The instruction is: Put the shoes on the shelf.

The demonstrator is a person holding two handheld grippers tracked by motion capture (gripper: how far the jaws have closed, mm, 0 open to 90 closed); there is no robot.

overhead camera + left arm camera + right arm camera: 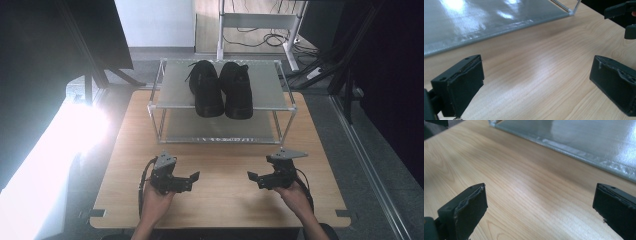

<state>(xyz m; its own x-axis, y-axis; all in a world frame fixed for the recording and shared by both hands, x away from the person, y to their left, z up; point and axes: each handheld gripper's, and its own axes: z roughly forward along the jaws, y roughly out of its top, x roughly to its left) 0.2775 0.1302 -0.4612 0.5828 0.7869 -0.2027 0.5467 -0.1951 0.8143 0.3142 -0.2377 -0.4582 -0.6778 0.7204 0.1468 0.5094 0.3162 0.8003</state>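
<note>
My left claw (192, 179) rests low on the surface (220, 200), jaws spread wide, holding nothing. The pair of black shoes (220, 89) sits side by side on the top shelf of the rack (170, 85), straight ahead and above, long axes pointing away from me. My right claw (254, 179) is equally wide open and empty, about as near.

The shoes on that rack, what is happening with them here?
A person holds a gripper in each hand over the table, in front of a two-shelf rack. Two black shoes stand side by side on the top shelf. The left gripper and the right gripper are both open and hold nothing, their jaws pointing toward each other. Nothing touches the shoes at this moment. The lower shelf looks bare.
</note>
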